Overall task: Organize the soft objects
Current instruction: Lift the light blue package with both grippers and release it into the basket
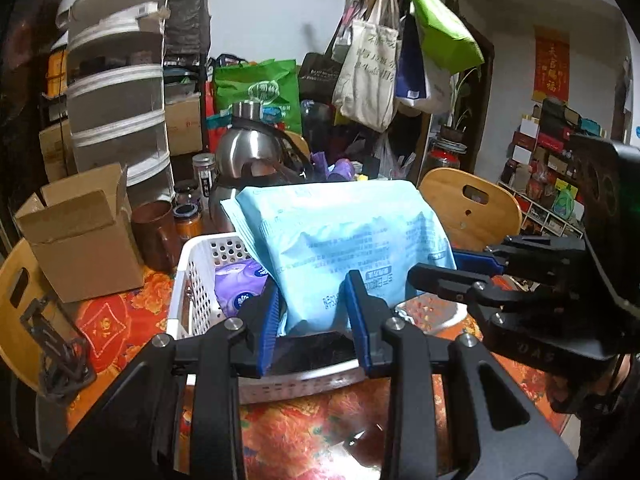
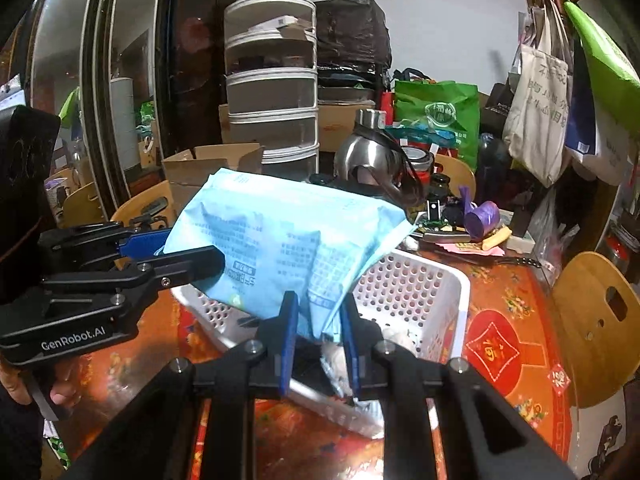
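A large light-blue soft pack (image 1: 344,236) printed with small text hangs in the air above a white perforated basket (image 1: 196,276). My left gripper (image 1: 314,312) is shut on the pack's near bottom edge. My right gripper (image 2: 318,324) is shut on the pack's other lower corner (image 2: 320,304); it also shows from the side at the pack's right edge in the left wrist view (image 1: 456,268). Inside the basket (image 2: 416,292) lies a purple tissue pack (image 1: 240,284) and something white and soft (image 2: 340,360).
The basket stands on a red and orange flowered tablecloth (image 1: 120,320). Around it are an open cardboard box (image 1: 80,236), a brown cup (image 1: 154,232), jars, a steel kettle (image 1: 250,148) and wooden chairs (image 2: 596,328). Bags hang on a coat rack (image 1: 380,72) behind.
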Demonstrator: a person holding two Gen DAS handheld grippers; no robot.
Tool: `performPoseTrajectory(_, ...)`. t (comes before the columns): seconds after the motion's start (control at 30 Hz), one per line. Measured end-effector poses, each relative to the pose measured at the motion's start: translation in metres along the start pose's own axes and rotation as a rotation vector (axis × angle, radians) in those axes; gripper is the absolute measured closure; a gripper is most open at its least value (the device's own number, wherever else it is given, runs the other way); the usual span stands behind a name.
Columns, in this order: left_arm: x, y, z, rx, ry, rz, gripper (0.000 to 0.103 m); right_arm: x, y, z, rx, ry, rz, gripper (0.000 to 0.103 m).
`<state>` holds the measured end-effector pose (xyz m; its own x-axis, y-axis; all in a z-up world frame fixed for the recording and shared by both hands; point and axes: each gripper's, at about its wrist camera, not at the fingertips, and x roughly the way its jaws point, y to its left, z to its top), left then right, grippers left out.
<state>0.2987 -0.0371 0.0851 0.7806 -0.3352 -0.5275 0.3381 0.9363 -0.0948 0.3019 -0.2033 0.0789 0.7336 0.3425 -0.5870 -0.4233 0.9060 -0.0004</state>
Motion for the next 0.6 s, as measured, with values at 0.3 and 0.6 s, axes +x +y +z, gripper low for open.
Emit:
performPoseTrajectory(0.3, 0.048, 0.01, -0.005, -0.016, 0.058, 0.034, 0.073, 0.036, -0.016, -0.006, 0.031, 0.029, 0.002, 0.084)
performPoseTrajectory(0.6, 0.085, 0.03, -0.021, -0.054, 0.122, 0.13, 0.018, 0.049, -0.024, -0.015, 0.055, 0.044, -0.069, 0.025)
